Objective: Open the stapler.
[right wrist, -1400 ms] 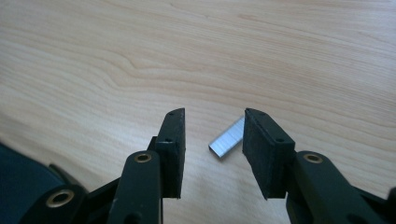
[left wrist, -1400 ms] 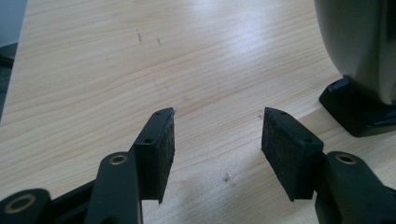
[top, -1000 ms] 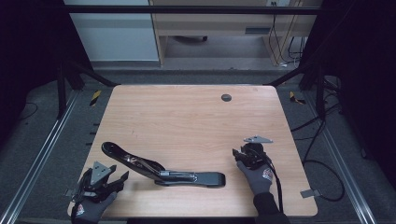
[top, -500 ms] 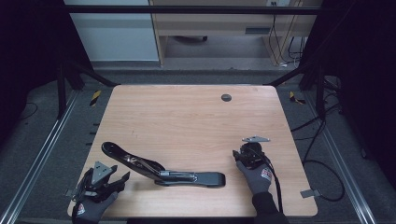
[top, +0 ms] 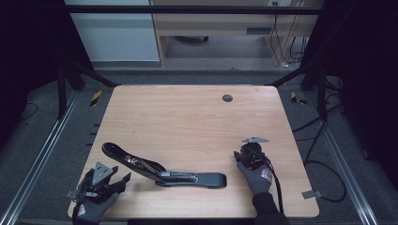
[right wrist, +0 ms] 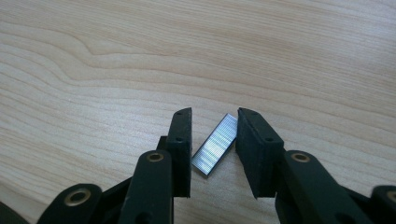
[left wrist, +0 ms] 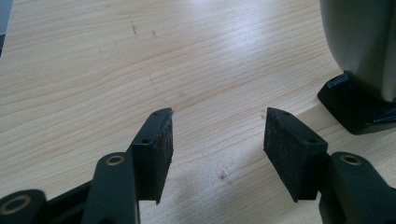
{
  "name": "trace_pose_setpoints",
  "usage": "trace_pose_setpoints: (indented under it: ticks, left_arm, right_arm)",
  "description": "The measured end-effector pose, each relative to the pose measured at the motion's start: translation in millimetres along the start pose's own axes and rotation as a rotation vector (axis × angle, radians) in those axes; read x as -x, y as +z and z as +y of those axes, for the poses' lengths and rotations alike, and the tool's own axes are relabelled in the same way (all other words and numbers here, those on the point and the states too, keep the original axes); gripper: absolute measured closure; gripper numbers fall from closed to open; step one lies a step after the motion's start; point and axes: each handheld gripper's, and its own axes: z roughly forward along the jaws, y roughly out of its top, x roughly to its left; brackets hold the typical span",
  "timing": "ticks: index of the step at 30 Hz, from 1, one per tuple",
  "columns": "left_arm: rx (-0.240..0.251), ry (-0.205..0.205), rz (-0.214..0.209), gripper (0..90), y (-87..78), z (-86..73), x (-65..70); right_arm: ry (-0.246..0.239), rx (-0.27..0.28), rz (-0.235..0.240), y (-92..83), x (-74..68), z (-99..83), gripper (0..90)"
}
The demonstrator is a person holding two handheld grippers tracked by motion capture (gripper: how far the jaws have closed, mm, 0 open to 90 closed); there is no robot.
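Surface: a light wood-grain table (top: pixel 187 117) with rounded corners and a small dark round fitting (top: pixel 227 98) set near its far edge. Lying on it: an opened black stapler (top: pixel 162 169) near the front edge, base flat and arm raised to the left, and a strip of staples (right wrist: pixel 215 144) flat on the wood at front right.

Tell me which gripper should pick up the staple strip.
Right. The right gripper already straddles the staple strip and its jaws have just been closing around it; the left gripper is open over bare table beside the stapler.
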Motion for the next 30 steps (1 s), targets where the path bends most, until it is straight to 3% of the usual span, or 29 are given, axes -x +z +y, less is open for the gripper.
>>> trace_pose_setpoints:
  ticks: [6, 14, 18, 23, 30]
  left_arm:
    - [-0.004, 0.001, -0.002, 42.2, 0.3, -0.1, 0.1]
    - [-0.004, 0.001, -0.003, 42.2, 0.1, -0.3, -0.1]
    - [-0.005, 0.006, -0.004, 42.1, -0.3, -0.4, 0.3]
    - [-0.005, 0.005, -0.004, 42.1, -0.5, -0.7, 0.8]
    - [-0.005, 0.006, -0.003, 42.0, -0.9, -1.0, 1.0]
  right_arm:
    - [-0.010, -0.006, -0.013, -0.9, 0.8, -0.2, 77.9]
    - [-0.022, -0.005, 0.011, -4.0, 0.3, 0.6, 78.4]
    - [-0.076, 0.004, 0.024, -13.5, 2.8, 0.7, 78.4]
    - [-0.116, -0.035, 0.037, -26.0, 6.8, -11.1, 78.4]
    - [-0.110, -0.044, 0.080, -42.0, 12.8, -29.2, 78.4]
